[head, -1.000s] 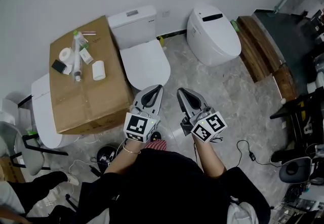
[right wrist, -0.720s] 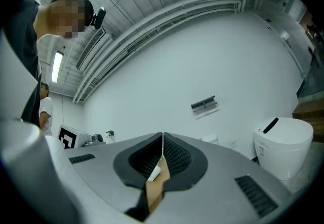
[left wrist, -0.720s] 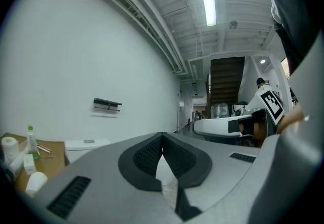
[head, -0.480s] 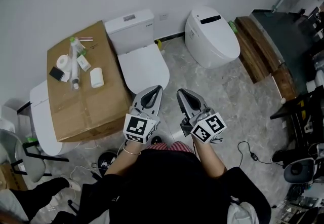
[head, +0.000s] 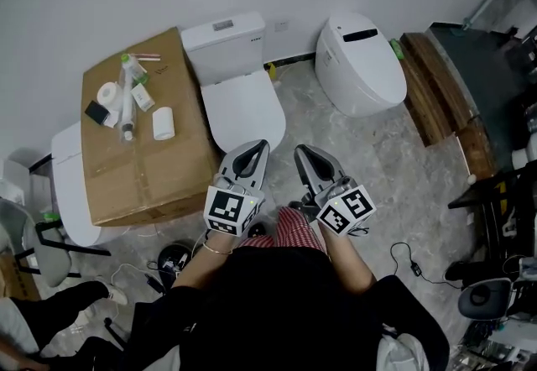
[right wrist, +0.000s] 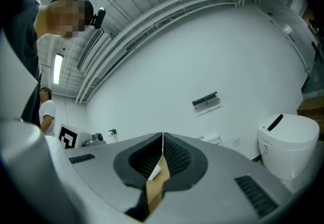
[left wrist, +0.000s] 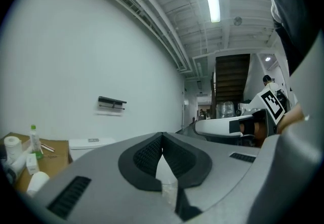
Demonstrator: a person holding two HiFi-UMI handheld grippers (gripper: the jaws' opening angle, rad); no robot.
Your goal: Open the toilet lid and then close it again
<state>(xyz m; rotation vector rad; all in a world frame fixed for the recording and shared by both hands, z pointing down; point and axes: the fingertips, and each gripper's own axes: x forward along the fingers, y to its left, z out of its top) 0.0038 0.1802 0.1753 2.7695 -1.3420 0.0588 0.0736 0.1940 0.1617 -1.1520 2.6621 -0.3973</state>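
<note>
The left hand-held gripper [left wrist: 162, 137] has its jaws closed tip to tip, with nothing between them. Beyond it to the left stand a white toilet tank [left wrist: 90, 143] and a cardboard box [left wrist: 59, 154] carrying a green-capped bottle [left wrist: 35, 143].

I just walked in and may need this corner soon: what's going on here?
A person stands facing the toilet, holding a claw in each hand. The left claw and right claw are both shut and empty, held side by side short of it. The toilet lid lies closed and nothing touches it. A cardboard box sits beside the toilet.
</note>
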